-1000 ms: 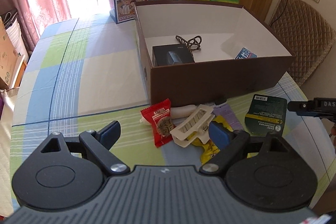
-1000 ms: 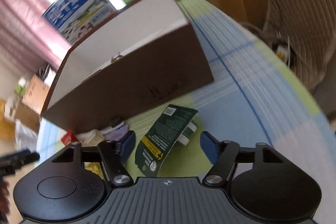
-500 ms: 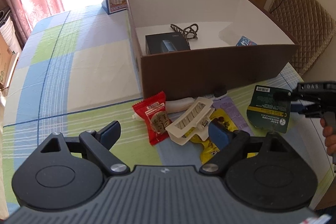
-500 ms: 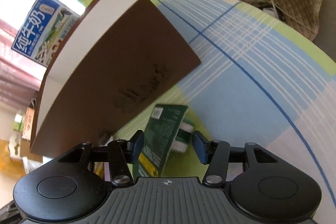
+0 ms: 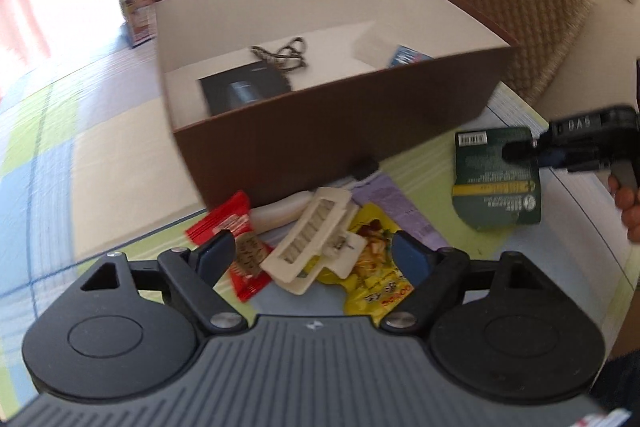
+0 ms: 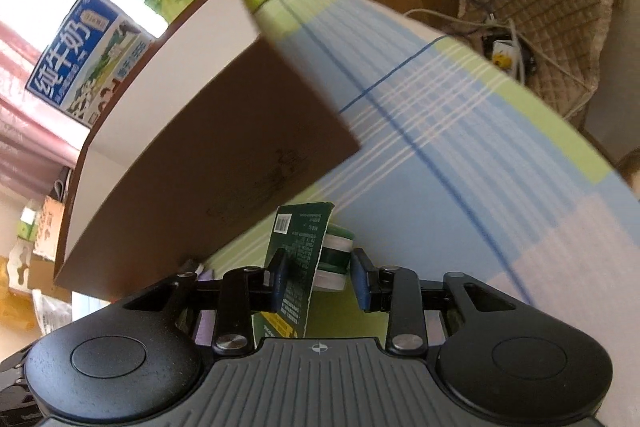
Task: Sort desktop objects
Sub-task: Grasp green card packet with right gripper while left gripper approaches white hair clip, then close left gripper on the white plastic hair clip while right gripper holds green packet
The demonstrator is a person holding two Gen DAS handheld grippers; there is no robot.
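Standing on edge just beside the brown box (image 5: 340, 143), a dark green blister card (image 6: 298, 259) with white and green rolls on its face was found between the fingers of the right gripper (image 6: 320, 277), which were drawn narrow about it; firm contact on both sides could not be confirmed. The card was over the checked tablecloth (image 6: 460, 187). The left gripper (image 5: 312, 259) was held wide above a cream hair clip (image 5: 316, 239), a red snack packet (image 5: 236, 227) and a yellow sachet (image 5: 376, 279), gripping nothing.
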